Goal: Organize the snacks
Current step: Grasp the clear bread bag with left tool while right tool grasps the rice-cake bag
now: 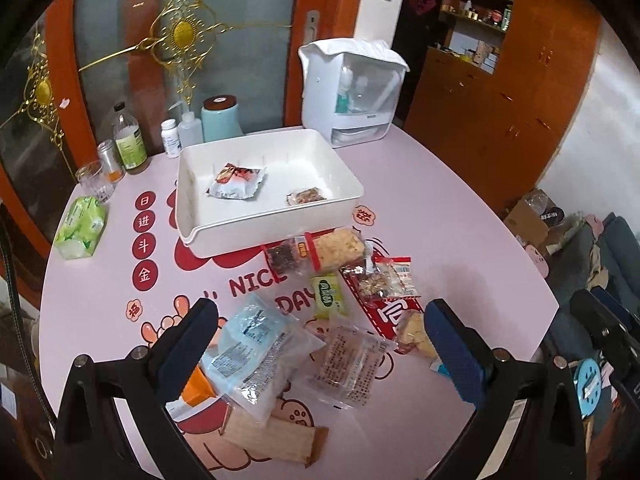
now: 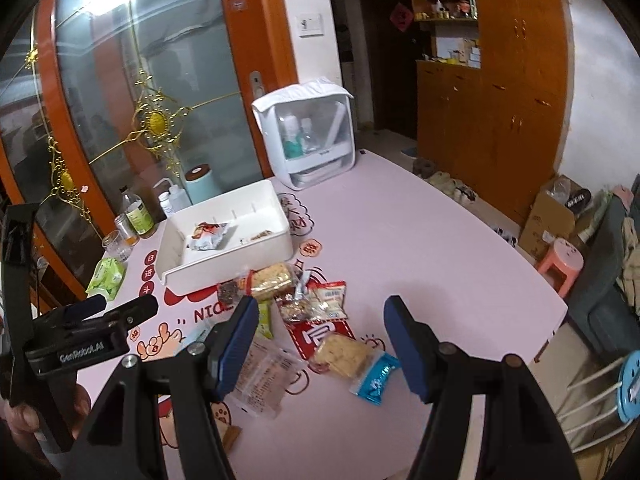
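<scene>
A white bin [image 1: 224,236] [image 2: 276,246] sits on the pink table with a red-and-white packet [image 1: 237,181] [image 2: 208,236] and a small brown bar [image 1: 306,196] inside. Several loose snack packets lie in front of it: a pale blue packet [image 1: 256,344], a clear printed wrapper [image 1: 352,364] [image 2: 266,376], a green packet [image 1: 329,295], a yellow cracker pack [image 1: 340,249] [image 2: 340,354] and a blue wrapper [image 2: 374,384]. My left gripper [image 1: 320,312] hangs open above the packets. My right gripper [image 2: 320,312] is open too, over the cracker pack, nothing between its fingers.
Bottles [image 1: 130,140], a glass [image 1: 95,181], a teal canister [image 1: 221,118] and a green tissue pack [image 1: 80,226] line the table's left back. A white storage box [image 1: 352,92] stands behind the bin. A pink stool [image 2: 560,262] and cartons sit on the floor at right.
</scene>
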The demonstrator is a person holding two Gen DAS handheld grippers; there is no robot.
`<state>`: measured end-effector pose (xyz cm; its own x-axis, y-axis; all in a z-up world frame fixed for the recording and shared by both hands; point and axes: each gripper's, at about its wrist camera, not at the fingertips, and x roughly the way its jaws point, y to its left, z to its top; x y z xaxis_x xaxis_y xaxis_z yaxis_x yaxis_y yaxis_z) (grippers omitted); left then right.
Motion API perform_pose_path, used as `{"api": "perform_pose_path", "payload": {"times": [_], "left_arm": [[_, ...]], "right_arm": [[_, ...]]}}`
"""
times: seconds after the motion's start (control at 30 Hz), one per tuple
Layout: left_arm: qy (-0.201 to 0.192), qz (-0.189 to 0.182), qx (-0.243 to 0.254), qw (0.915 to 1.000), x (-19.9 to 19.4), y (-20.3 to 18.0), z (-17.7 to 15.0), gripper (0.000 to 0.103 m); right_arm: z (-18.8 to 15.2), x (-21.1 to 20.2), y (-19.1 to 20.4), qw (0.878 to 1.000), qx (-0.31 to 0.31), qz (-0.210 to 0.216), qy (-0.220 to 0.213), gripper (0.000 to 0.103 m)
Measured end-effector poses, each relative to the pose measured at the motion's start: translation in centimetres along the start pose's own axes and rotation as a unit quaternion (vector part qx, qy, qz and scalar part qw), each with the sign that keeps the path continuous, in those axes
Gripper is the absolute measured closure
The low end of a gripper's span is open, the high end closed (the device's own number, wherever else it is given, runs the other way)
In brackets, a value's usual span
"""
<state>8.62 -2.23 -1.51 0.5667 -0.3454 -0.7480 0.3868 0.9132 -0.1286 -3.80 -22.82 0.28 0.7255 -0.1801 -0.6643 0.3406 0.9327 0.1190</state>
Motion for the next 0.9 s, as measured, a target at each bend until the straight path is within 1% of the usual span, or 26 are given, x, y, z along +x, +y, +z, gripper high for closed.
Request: {"api": "perform_pose_path", "payload": {"times": [0.13, 0.3, 0.4, 0.57, 0.67, 0.7, 0.77, 0.8, 0.9], "left_arm": [[0.001, -0.007, 0.013, 0.9999, 0.3, -1.4, -0.9, 0.001], [-0.007, -0.009, 0.026, 0.9996, 0.9, -2.7, -2.6, 0.001], [-0.002, 0.002, 0.022, 0.9998, 1.6, -3.2, -3.6, 0.001], [0.01, 0.025, 0.013, 0.9996, 2.7, -3.2, -5.1, 0.001], [0.03, 0.043, 0.013, 0.9985, 4.0, -3.2, -5.7, 0.001], [0.037, 0.044, 0.01, 0.9983, 4.5, -3.1, -5.9, 0.001], [0.051, 0.041, 0.001, 0.9978, 5.3, -3.1, -6.3, 0.001], [0.066, 0.037, -0.004, 0.9971, 6.2, -3.1, -6.6, 0.001], [0.093, 0.034, -0.012, 0.995, 8.1, -3.5, -7.4, 0.001]], "right_arm": [[-0.5, 0.4, -0.9, 1.0, 0.003, -0.006, 0.007, 0.037], [-1.3, 1.3, -2.3, 1.0, -0.005, 0.001, 0.021, 0.037], [-1.8, 2.3, -3.3, 0.999, -0.011, 0.013, 0.03, 0.037], [-2.6, 4.9, -5.4, 0.997, -0.021, 0.03, 0.062, 0.037], [-3.6, 7.2, -6.6, 0.995, -0.031, 0.036, 0.087, 0.037], [-3.9, 7.9, -6.8, 0.994, -0.035, 0.036, 0.095, 0.037], [-4.7, 9.6, -7.2, 0.991, -0.046, 0.037, 0.117, 0.037], [-5.2, 10.6, -7.4, 0.989, -0.053, 0.042, 0.13, 0.037], [-6.1, 12.8, -7.7, 0.984, -0.073, 0.052, 0.155, 0.037]]}}
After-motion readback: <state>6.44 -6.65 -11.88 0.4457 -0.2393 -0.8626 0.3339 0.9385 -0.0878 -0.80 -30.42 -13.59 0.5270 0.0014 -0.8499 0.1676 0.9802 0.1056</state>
